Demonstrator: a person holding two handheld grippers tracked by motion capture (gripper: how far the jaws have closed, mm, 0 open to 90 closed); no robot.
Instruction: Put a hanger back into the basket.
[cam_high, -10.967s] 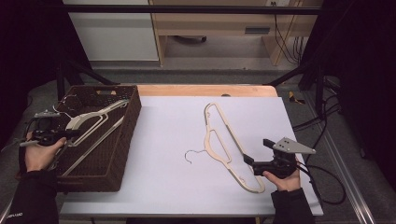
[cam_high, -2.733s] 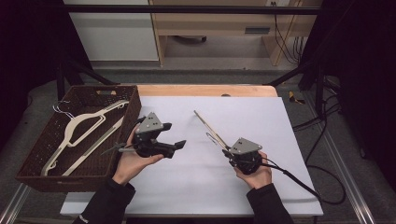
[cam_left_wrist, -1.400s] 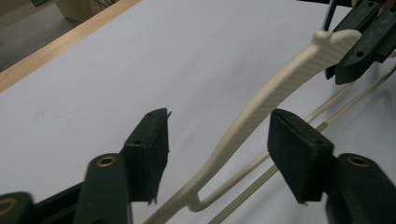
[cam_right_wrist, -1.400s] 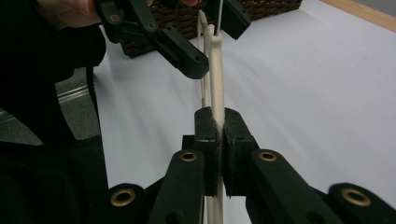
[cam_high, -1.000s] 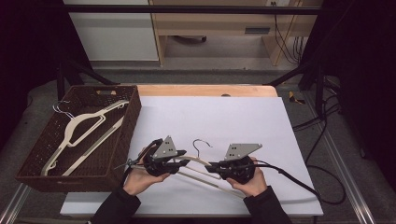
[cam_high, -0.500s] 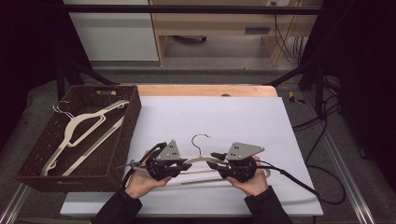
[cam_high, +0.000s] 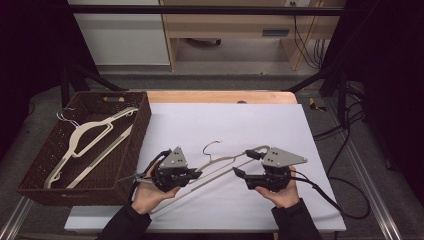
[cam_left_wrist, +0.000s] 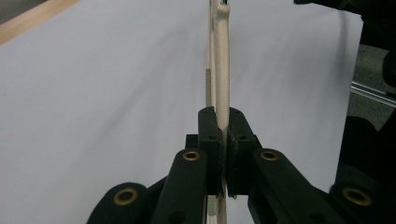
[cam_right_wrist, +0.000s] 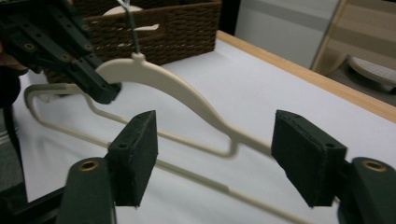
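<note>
Hanger (cam_high: 220, 167), light, stiff cream plastic, looks best held on its flat arm, where the left gripper (cam_high: 196, 174) clamps it while the right gripper (cam_high: 241, 164), jaws just opening, stands wide around it.

surface: table (cam_high: 220, 95), wooden far edge | cover: white sheet (cam_high: 260, 130) | left: wicker basket (cam_high: 132, 145)

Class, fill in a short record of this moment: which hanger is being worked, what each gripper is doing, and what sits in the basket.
worked item: cream hanger, over the white sheet
left gripper: shut on the hanger's arm
right gripper: jaws just been opening, pads clear of the hanger
basket: brown wicker, at the table's left
basket contents: second cream hanger
</note>
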